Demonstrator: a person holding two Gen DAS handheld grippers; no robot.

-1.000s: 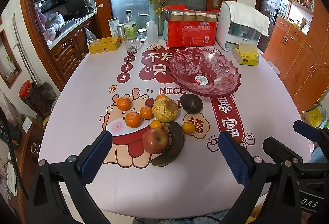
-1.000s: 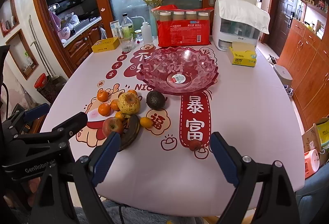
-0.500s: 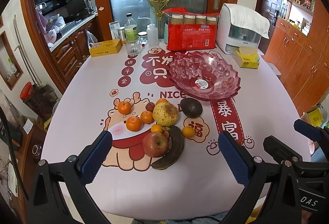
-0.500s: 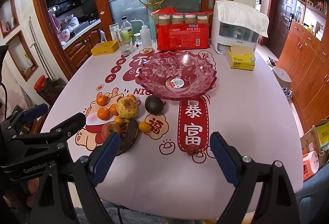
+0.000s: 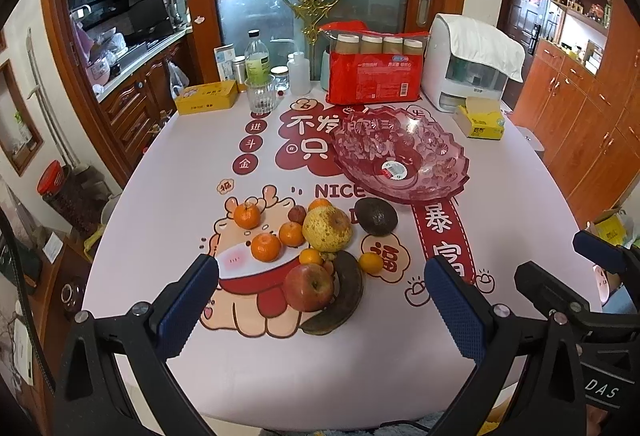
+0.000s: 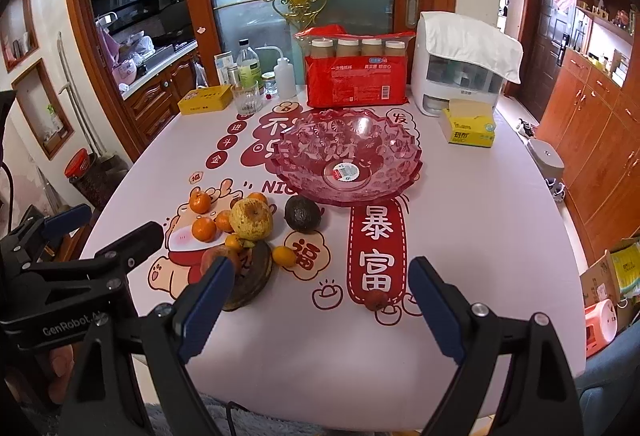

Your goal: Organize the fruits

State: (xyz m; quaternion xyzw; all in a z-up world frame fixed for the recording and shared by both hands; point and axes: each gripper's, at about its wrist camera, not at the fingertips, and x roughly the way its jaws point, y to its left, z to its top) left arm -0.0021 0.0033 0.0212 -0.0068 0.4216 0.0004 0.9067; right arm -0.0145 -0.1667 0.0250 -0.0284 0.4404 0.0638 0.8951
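Both views have drawn slightly back from the fruit pile [image 5: 316, 256] and bowl [image 6: 352, 156].

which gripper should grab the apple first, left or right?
Left, probably. The apple lies between the open left hand-held gripper fingers, nearly centred. In the right view the apple sits off to the left, half hidden behind the right hand-held gripper.

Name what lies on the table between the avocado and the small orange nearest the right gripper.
Only printed cloth: a red character on a cloud shape separates the avocado from the small orange. The right wrist view shows it best.
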